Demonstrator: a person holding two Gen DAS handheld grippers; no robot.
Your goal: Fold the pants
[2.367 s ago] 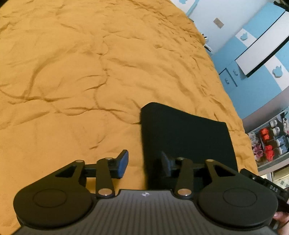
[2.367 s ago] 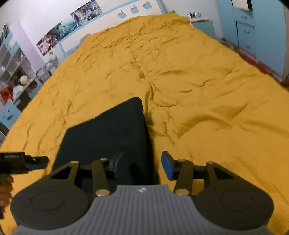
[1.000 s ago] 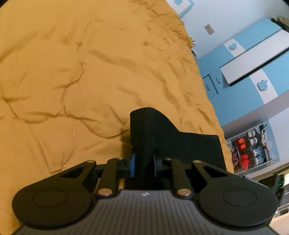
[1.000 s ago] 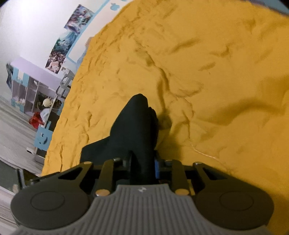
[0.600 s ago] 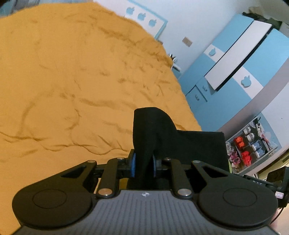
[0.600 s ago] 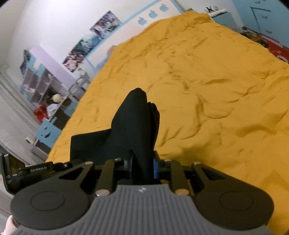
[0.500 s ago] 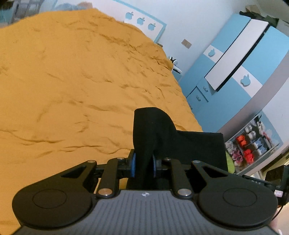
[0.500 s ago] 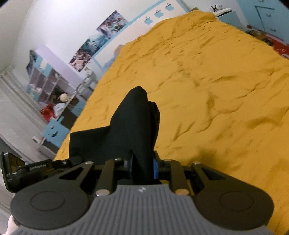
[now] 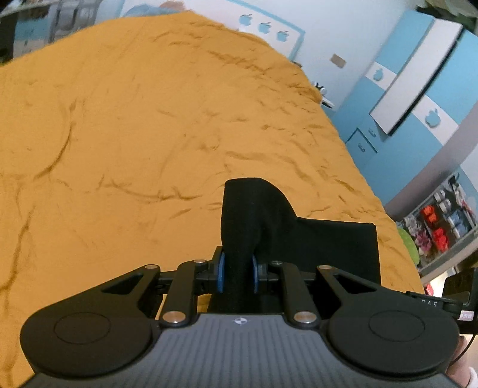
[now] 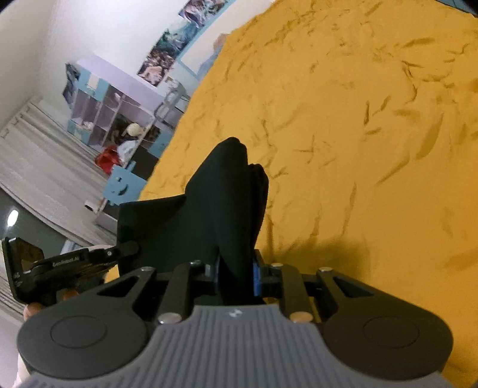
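Observation:
The folded black pants (image 9: 313, 238) hang between my two grippers above the orange bed cover (image 9: 134, 134). My left gripper (image 9: 237, 273) is shut on one corner of the pants, with cloth bunched up between its blue pads. My right gripper (image 10: 236, 273) is shut on the other corner of the pants (image 10: 227, 194). The left gripper's body (image 10: 68, 262) shows at the left edge of the right wrist view. The right gripper's body (image 9: 448, 292) shows at the right edge of the left wrist view.
The bed cover (image 10: 358, 119) is wrinkled and fills most of both views. Blue and white wardrobes (image 9: 418, 98) stand past the bed's right side. A shelf unit with toys (image 10: 113, 119) stands past its left side. A headboard with apple marks (image 9: 269, 27) is at the far end.
Both grippers closed on the near corners of the pants and lifted them off the bed. Since half a second ago both have risen and tilted a little, still holding the cloth.

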